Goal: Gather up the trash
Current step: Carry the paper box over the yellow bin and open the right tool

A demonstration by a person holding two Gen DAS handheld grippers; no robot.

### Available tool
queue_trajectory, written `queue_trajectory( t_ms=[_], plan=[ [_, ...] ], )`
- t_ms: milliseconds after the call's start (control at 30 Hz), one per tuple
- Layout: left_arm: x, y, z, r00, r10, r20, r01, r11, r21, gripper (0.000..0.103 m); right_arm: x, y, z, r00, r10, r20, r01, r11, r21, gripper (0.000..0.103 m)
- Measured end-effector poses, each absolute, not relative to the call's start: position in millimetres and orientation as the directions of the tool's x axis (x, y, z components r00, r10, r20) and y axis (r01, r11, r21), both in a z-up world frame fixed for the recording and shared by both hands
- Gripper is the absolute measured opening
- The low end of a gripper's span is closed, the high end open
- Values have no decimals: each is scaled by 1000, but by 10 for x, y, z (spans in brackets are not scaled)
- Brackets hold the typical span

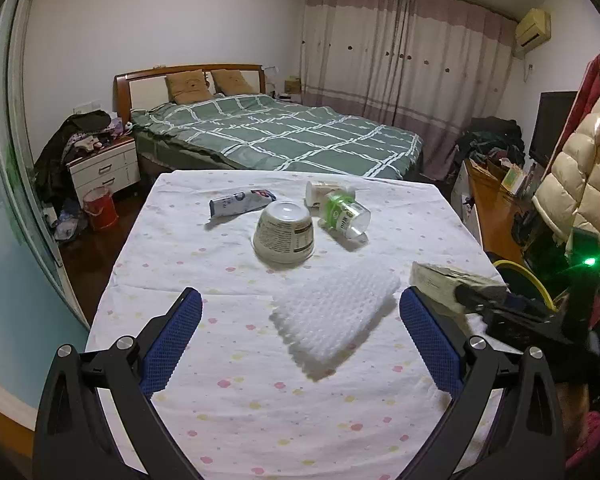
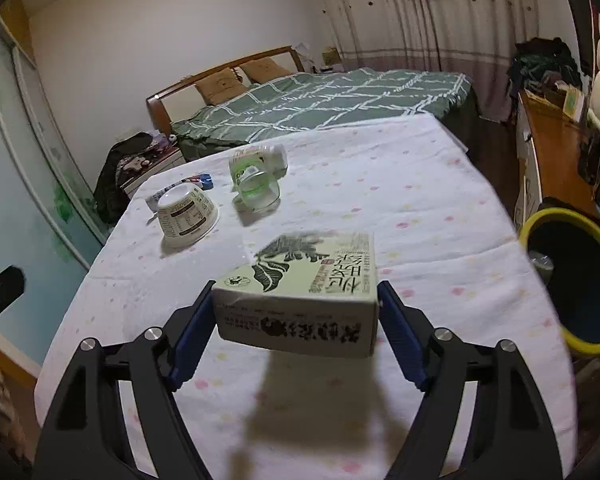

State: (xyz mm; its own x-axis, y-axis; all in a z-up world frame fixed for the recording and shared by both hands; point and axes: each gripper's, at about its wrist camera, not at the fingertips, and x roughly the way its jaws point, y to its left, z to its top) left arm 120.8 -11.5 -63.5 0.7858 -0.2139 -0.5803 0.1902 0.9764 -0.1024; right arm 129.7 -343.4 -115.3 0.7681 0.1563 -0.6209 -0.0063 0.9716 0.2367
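Carton [image 2: 300, 300] in right tongs [image 2: 296, 312], above table [image 2: 420, 200]

Counts on surface [image 1: 228, 360]: 1 upturned bowl [image 1: 284, 232], 1 clear bottle [image 1: 344, 214], 1 white jar [image 1: 320, 192], 1 squeezed tube [image 1: 240, 202], 1 foam sheet [image 1: 336, 312], 1 carton [image 2: 300, 296]. 1 yellow-rimmed bin [image 2: 572, 276].

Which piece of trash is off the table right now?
The box, clamped in the right gripper with its shadow below. The bowl, bottle, tube and foam sheet lie on the cloth.
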Motion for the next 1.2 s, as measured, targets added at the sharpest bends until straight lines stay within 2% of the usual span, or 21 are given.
queue_trajectory(
  t_ms=[467,633,733,967,1200],
  plan=[
    [1246,-435,-745,750,-235,-619,239,968,-78,98,946,-3995,-786,809,141,-571,1,971,240,72],
    [1289,-525,-788,735,-236,-635,248,966,-72,98,851,-4347,-613,847,71,-527,70,967,244,72],
    [1328,-559,-824,724,-243,-646,253,964,-79,98,819,-4740,-531,859,-32,-511,172,958,230,72],
    [1458,-678,-949,688,-254,-679,270,959,-85,98,917,-5595,-793,779,-213,-589,404,890,211,73],
    [1510,-800,-1001,668,-257,-698,287,955,-76,98,1196,-6058,-1423,629,-241,-740,504,850,152,73]
  ],
)
